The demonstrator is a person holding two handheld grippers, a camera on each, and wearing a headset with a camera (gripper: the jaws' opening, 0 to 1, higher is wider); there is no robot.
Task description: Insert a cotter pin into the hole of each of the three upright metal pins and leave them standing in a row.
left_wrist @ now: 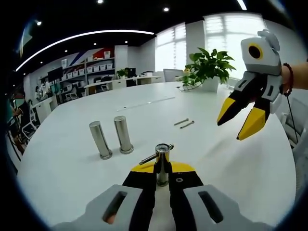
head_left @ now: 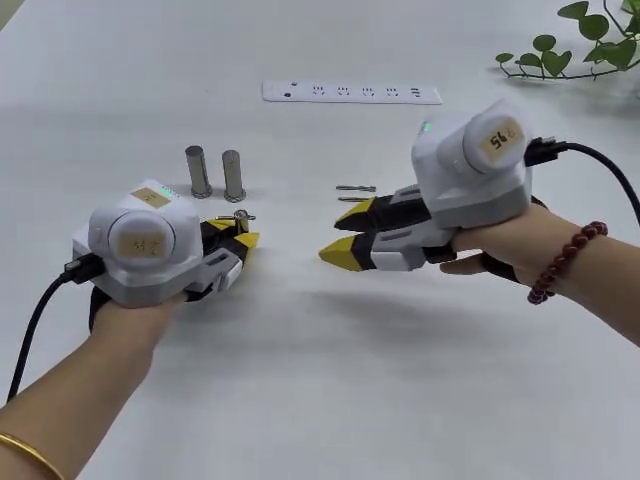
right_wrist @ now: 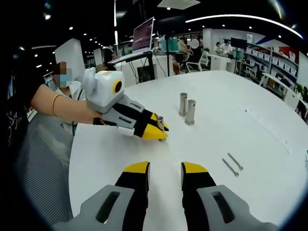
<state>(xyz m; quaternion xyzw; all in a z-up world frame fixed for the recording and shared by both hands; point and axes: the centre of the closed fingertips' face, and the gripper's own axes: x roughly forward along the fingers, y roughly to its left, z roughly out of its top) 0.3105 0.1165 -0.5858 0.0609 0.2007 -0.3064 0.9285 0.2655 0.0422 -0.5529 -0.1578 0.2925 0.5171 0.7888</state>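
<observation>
White table point(head_left: 300, 400): your left gripper point(head_left: 243, 238) clamps cottered pin point(left_wrist: 162, 161); two bare pins point(head_left: 198, 170), two loose cotters point(head_left: 355, 193) outstanding; right gripper point(head_left: 337, 236) agape.

Your bench is a broad white table point(head_left: 300, 400) with a white power strip point(head_left: 351, 93) lying at its far side and a leafy plant point(head_left: 548, 45) at the far right corner. In the left gripper view, bright windows point(left_wrist: 231, 33) stand behind that plant, shelves point(left_wrist: 89, 72) line the far wall, and a curved light strip point(left_wrist: 82, 35) crosses the dark ceiling beside small spots point(left_wrist: 166, 8). In the right gripper view, a monitor point(right_wrist: 143, 34) stands beyond your table.
</observation>
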